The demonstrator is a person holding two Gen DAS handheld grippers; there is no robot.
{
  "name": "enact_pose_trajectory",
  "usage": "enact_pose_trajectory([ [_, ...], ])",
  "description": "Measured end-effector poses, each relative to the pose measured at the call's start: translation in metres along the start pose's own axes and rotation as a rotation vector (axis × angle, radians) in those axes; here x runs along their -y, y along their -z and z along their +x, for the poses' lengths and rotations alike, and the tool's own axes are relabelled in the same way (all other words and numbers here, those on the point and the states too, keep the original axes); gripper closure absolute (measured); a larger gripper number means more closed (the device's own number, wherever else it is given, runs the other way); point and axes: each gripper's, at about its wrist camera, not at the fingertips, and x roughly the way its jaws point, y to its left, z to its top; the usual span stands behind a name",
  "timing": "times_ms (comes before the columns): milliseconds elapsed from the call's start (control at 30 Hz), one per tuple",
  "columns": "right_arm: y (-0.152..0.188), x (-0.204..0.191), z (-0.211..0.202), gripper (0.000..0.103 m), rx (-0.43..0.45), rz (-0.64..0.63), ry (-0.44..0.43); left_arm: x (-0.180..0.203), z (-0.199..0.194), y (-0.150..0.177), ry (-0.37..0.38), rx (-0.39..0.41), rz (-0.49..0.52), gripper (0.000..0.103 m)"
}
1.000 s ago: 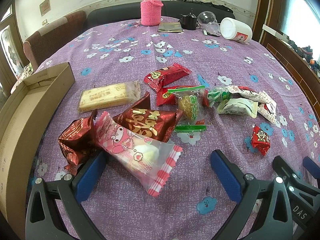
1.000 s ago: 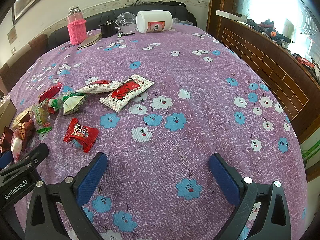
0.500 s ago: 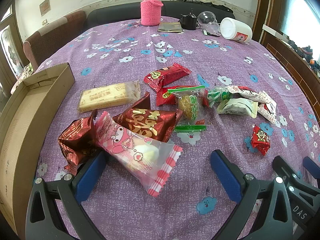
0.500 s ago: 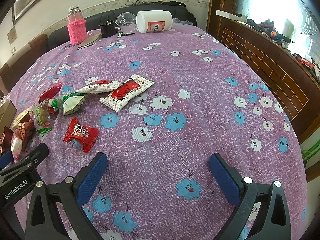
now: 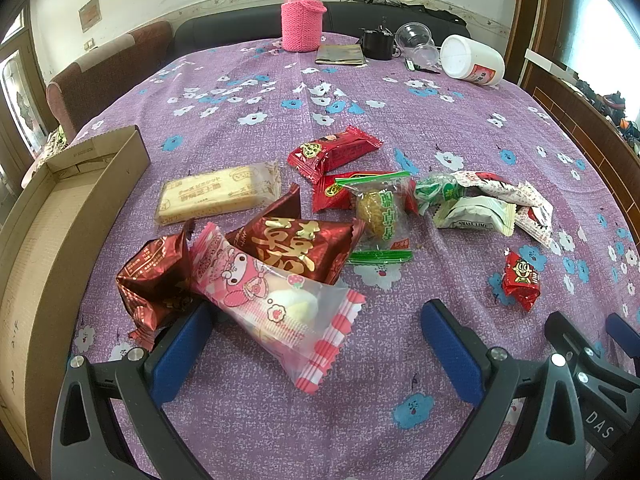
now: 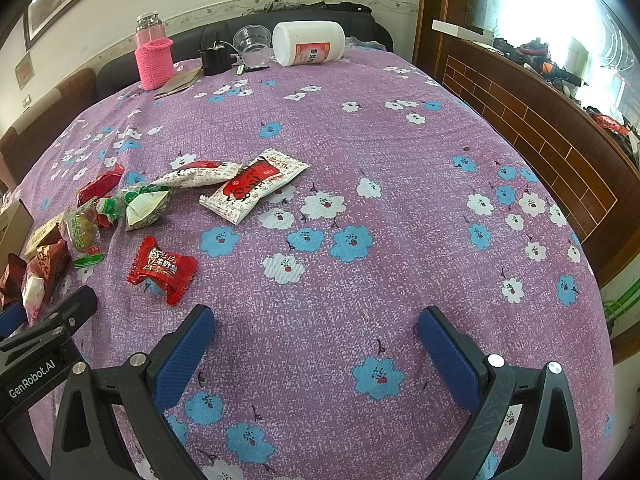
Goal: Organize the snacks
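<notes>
Counter [image 5: 400,92]: covered with a purple cloth printed with blue and white flowers.

Cardboard box [image 5: 36,236]: open, at the left edge of the counter.

Snacks, loose on the cloth right of the box:
- Pink packet [image 5: 276,304] with a cartoon rabbit, nearest the left gripper, lying partly over a dark red packet [image 5: 296,248] with gold characters.
- Crumpled dark red packet [image 5: 154,280], touching the pink packet's left side.
- Biscuit bar [image 5: 216,196] in a clear wrapper, beyond these, toward the box.
- Two red packets [image 5: 332,152], further back; the nearer one is partly under a clear packet [image 5: 380,216] with green strips.
- Green and white packets [image 5: 476,212] and white-and-red sachets [image 6: 256,188], grouped to the right.
- Small red candy [image 6: 162,270], apart from the rest, just ahead of the right gripper's left finger.

Left gripper [image 5: 316,344]: fingers [image 5: 180,356] spread wide, low over the cloth, the pink packet's near end between them; the left finger sits close against the crumpled packet, contact unclear.

Right gripper [image 6: 316,344]: fingers [image 6: 448,356] spread wide, holding nothing, bare cloth between them.

Far edge of the counter: pink bottle [image 5: 302,12] in a knitted sleeve, upright; white jar [image 5: 472,60] on its side; clear plastic cups [image 5: 418,42]; a small black object [image 5: 376,44], kind unclear.
</notes>
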Motion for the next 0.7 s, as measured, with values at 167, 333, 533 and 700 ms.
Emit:
enact_pose_trajectory([
  [167,0.0000,0.0000,0.0000,0.001,0.000,0.000,0.000,0.0000,0.0000,0.0000,0.000,0.000,0.000,0.000],
  [333,0.0002,0.0001,0.0001,0.001,0.000,0.000,0.000,0.0001,0.0000,0.0000,0.000,0.000,0.000,0.000],
  [533,-0.0001,0.0010,-0.0003,0.001,0.000,0.000,0.000,0.0001,-0.0002,0.0001,0.008,-0.006,0.012,0.000],
  [700,0.0004,0.0037,-0.0030,0.001,-0.022,-0.019,-0.017,-0.0003,-0.0018,-0.0001,0.048,-0.049,0.077,0.000],
])
